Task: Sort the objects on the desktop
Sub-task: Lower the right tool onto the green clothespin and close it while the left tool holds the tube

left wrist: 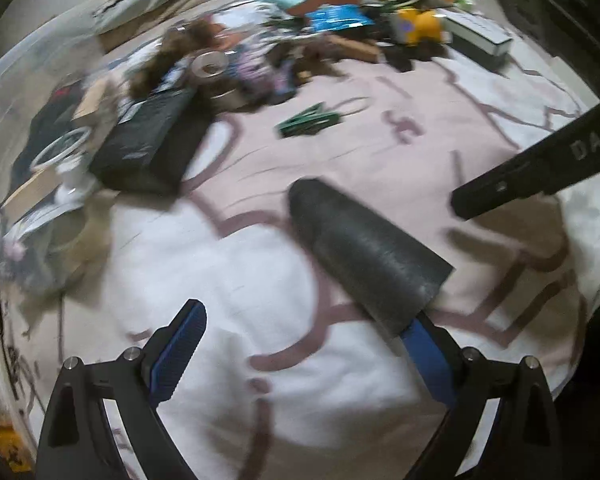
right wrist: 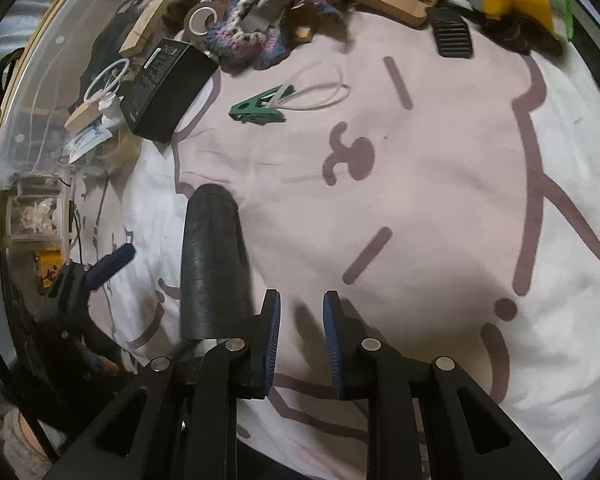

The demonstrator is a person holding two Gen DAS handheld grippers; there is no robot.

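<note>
A: Nearest the lens, what does the left gripper point(left wrist: 300, 344) carry?
B: Nothing between its fingers. They stand wide, and a dark rough sleeve point(left wrist: 364, 256) caps the right one.

A: The right gripper point(right wrist: 300, 336)?
B: Narrow gap, nothing in it, above the pink cloth point(right wrist: 440, 168).

A: Farther out?
B: A green clip point(right wrist: 256, 108) lies alone beside a white loop point(right wrist: 320, 94), near the black box point(right wrist: 168, 90); the clutter lies beyond

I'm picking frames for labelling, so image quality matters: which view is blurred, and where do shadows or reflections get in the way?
Left wrist view: motion blur smears the far clutter and the green clip; only the left gripper looks crisp. Right wrist view: sharp; the right gripper casts a dark shadow on the printed cloth, and the clear bin wall at left reflects light.
</note>
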